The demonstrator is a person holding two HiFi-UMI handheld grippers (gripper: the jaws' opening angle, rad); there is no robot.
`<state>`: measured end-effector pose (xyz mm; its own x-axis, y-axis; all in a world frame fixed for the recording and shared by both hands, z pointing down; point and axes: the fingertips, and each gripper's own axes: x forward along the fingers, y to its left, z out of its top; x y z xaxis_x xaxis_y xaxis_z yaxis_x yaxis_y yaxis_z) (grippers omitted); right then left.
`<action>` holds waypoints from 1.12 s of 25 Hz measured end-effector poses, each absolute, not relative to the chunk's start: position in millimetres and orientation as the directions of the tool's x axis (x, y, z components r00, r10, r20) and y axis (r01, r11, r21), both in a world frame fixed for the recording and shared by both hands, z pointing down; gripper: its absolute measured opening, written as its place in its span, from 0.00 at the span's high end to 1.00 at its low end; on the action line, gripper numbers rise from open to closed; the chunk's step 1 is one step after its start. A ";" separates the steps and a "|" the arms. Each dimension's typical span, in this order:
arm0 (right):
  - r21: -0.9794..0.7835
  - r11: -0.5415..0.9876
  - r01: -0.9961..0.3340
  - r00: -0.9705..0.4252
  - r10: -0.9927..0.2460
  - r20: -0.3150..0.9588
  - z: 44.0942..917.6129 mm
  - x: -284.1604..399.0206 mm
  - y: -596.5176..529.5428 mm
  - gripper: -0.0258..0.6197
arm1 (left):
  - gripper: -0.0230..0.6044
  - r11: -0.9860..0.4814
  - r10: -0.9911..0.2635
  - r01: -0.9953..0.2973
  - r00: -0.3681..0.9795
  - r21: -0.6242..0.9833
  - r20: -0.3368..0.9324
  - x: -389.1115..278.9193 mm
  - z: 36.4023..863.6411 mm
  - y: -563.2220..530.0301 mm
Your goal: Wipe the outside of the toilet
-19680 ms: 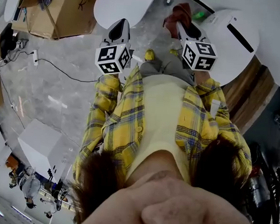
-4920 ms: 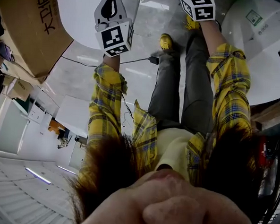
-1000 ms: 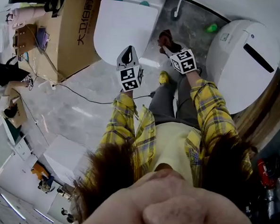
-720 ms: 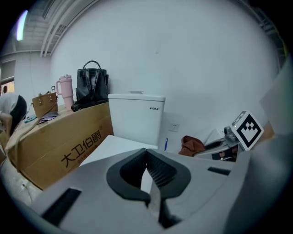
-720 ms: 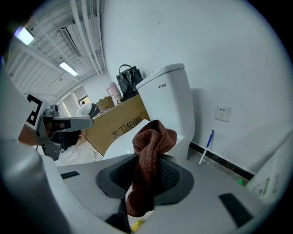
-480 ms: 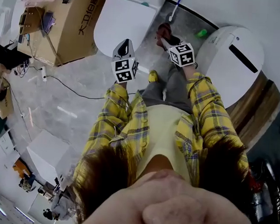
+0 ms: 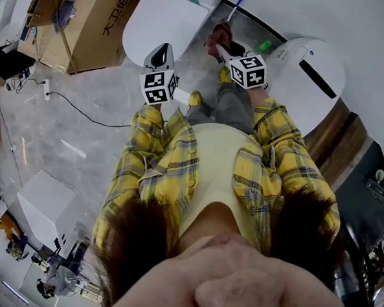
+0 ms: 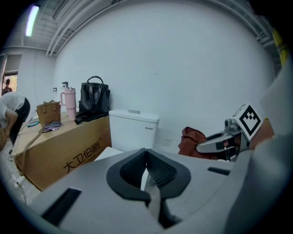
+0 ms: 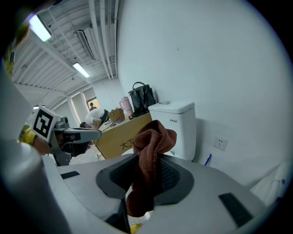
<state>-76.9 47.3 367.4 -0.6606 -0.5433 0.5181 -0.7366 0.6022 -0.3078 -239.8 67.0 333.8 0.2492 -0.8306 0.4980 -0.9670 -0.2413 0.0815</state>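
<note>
my right gripper (image 9: 145, 176) grasps the cloth (image 9: 153, 141) by a fold, my left gripper (image 8: 146, 170) clenched empty; rubbing the toilet (image 9: 176, 125) may tug it free.

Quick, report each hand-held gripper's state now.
Left hand-held gripper: closed, empty.
Right hand-held gripper: closed on the brown cloth.

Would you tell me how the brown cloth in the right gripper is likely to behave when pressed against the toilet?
Probably floppy: the brown cloth bunches above the right gripper and droops below it. Its looped weave looks light and grippy, so slipping seems unlikely.
</note>
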 end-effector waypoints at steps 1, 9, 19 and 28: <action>-0.310 0.601 -0.736 -0.663 -0.552 0.505 358.2 -76.2 48.1 0.78 | 0.95 -0.256 -0.831 -0.963 0.265 0.087 0.489 -238.8 328.2 68.4; -0.302 0.606 -0.736 -0.672 -0.601 0.434 304.2 -64.7 60.1 0.78 | 0.95 -0.308 -0.846 -0.946 0.320 0.100 0.426 -241.3 291.8 83.5; -0.286 0.588 -0.756 -0.653 -0.656 0.378 260.3 -57.0 80.6 0.78 | 0.95 -0.327 -0.876 -0.931 0.364 0.164 0.316 -240.2 239.7 96.2; -0.234 0.609 -0.758 -0.650 -0.677 0.344 237.9 -67.5 89.2 0.78 | 0.95 -0.325 -0.896 -0.936 0.351 0.137 0.272 -250.0 216.7 103.2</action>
<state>-67.5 89.2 237.9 -0.6504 -0.6774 0.3437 -0.7579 0.6091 -0.2336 -250.0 103.2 216.7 0.3512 -0.8958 0.2724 -0.9357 -0.3253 0.1368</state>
